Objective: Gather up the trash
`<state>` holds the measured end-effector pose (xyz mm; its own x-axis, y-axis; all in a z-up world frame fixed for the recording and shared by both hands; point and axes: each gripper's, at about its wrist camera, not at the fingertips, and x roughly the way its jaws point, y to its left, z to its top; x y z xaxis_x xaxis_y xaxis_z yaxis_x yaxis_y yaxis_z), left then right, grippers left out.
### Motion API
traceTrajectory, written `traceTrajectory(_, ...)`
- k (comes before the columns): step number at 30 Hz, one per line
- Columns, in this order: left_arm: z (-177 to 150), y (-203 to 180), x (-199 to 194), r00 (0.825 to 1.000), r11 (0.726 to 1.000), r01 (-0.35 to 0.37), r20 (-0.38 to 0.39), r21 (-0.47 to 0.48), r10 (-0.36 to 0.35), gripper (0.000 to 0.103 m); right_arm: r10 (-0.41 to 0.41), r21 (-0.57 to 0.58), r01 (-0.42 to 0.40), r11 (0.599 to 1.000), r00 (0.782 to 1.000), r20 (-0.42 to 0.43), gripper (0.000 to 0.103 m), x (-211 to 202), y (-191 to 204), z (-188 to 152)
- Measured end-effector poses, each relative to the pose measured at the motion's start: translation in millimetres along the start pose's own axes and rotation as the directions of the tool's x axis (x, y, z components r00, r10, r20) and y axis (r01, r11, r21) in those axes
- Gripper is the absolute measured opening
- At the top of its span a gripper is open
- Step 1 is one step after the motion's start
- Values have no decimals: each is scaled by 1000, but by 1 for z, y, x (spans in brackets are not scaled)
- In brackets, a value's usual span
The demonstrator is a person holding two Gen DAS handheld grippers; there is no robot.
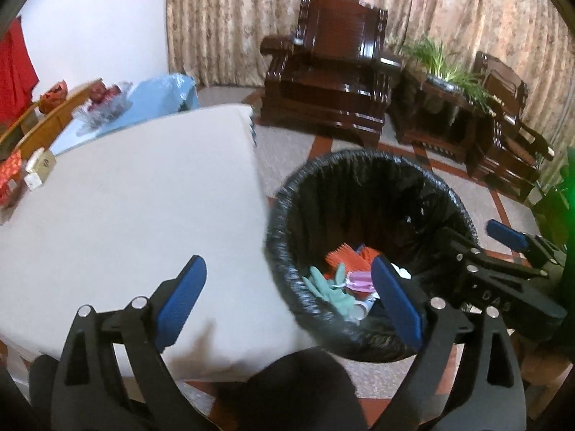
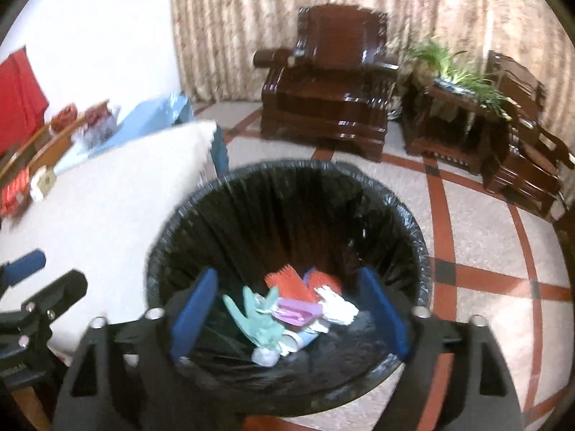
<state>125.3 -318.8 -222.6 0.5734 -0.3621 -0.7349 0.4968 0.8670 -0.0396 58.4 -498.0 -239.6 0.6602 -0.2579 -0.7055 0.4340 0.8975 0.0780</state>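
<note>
A round bin lined with a black bag [image 1: 370,194] [image 2: 287,208] stands on the floor beside a white-covered table [image 1: 125,215] [image 2: 100,208]. Inside lie a teal glove [image 2: 258,319] [image 1: 325,287], orange paper pieces [image 2: 287,282] [image 1: 346,255], a pink-purple scrap [image 2: 298,310] [image 1: 357,282] and white crumpled paper [image 2: 337,305]. My left gripper [image 1: 293,298] is open and empty, straddling the table edge and the bin's rim. My right gripper [image 2: 289,314] is open above the bin's mouth with nothing between its pads; it also shows in the left wrist view as the right gripper [image 1: 503,251].
Small boxes [image 1: 39,172] and red packets [image 1: 9,179] sit at the table's far left. A blue-covered table [image 1: 154,97] stands behind. Dark wooden armchairs [image 1: 327,72] [image 2: 323,89], a plant stand [image 1: 442,107] and patterned curtains line the back. The floor is tiled with red stripes [image 2: 445,215].
</note>
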Motion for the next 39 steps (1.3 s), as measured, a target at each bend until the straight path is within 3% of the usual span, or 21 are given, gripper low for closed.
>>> traceTrajectory(4, 3, 32, -45, 997, 1000, -28, 79, 3, 27, 96, -6, -11, 7, 1000, 998, 61, 97, -33, 26, 9)
traceTrajectory(9, 7, 72, -101, 981, 995, -94, 168, -25, 97, 98, -12, -49, 19, 999, 990, 143, 97, -76, 66, 20)
traceTrajectory(16, 9, 138, -175, 947, 975, -178, 247, -135, 207, 98, -17, -60, 32, 998, 973, 228, 97, -125, 127, 32)
traceTrajectory(19, 10, 162, -206, 925, 958, -219, 273, -185, 264, 98, -35, -51, 50, 997, 964, 265, 97, -145, 155, 33)
traceTrajectory(23, 8, 189, -244, 898, 937, -249, 305, -244, 318, 98, 2, -92, 26, 995, 957, 291, 97, -170, 189, 33)
traceTrajectory(28, 5, 219, -283, 851, 895, -329, 315, -301, 419, 98, 102, -147, -54, 988, 934, 342, 97, -197, 220, 38)
traceTrajectory(32, -2, 236, -315, 802, 857, -390, 333, -338, 496, 98, 142, -169, -78, 982, 901, 409, 97, -224, 241, 46)
traceTrajectory(35, -9, 246, -336, 786, 839, -392, 337, -376, 518, 98, 165, -168, -97, 981, 872, 462, 97, -246, 249, 48)
traceTrajectory(39, -17, 252, -357, 766, 821, -402, 343, -405, 544, 98, 191, -168, -122, 978, 850, 491, 97, -265, 260, 44)
